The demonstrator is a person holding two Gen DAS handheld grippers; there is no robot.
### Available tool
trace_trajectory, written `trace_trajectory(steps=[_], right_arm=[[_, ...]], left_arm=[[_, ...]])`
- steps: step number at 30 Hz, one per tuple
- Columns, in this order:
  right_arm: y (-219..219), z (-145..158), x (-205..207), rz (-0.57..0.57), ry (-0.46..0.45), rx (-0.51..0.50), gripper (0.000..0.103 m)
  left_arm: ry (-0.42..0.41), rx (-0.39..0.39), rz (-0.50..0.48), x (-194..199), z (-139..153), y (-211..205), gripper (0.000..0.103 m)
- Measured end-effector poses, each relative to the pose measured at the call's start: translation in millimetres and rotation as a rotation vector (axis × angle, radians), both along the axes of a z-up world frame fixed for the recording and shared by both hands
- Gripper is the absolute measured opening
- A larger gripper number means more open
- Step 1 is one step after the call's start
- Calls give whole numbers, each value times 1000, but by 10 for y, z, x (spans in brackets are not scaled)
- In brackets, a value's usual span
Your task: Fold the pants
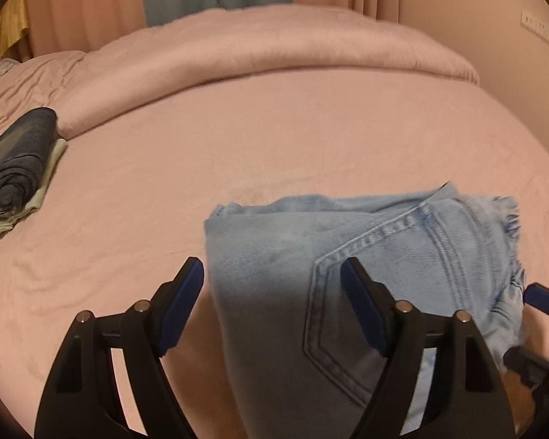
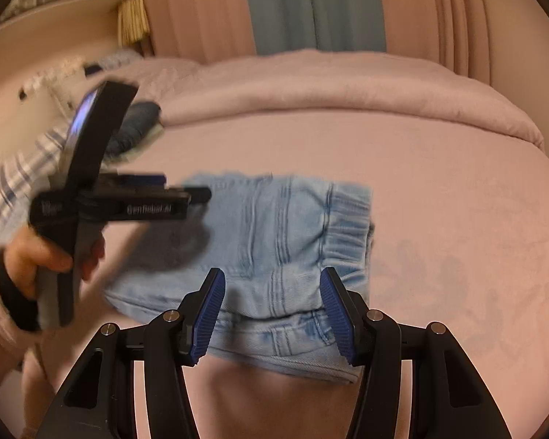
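Note:
Light blue denim pants (image 1: 347, 274) lie folded into a compact stack on the pink bed; they also show in the right wrist view (image 2: 274, 256), elastic waistband to the right. My left gripper (image 1: 272, 274) is open above the stack's left edge, holding nothing. My right gripper (image 2: 272, 285) is open above the stack's near edge, holding nothing. The left gripper (image 2: 179, 190) shows blurred in the right wrist view, held by a hand over the stack's left side. A right fingertip (image 1: 541, 298) shows at the stack's right edge in the left wrist view.
A dark folded garment pile (image 1: 14, 168) sits at the bed's left; it also shows in the right wrist view (image 2: 135, 128). A rolled pink duvet (image 1: 267, 55) lies across the back. Curtains (image 2: 311, 7) hang behind. A bedside shelf (image 2: 36, 55) stands at far left.

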State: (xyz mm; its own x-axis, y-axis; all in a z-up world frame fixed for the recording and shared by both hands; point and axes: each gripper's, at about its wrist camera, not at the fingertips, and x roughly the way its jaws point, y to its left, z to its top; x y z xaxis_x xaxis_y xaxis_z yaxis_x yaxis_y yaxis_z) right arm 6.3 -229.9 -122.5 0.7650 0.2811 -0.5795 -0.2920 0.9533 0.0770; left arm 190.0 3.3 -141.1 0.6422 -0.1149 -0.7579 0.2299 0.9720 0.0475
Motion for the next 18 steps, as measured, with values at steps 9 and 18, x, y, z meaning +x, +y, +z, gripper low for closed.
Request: trace_trajectory(steps=[9,18], right_arm=[[12,-55,8,6,39,-5,60],[-602,-130,-141,-42,101,352,74]], left_arm=[[118,-129,45,99,-71,237,85],[65,-210,10,-647,142,416,84]])
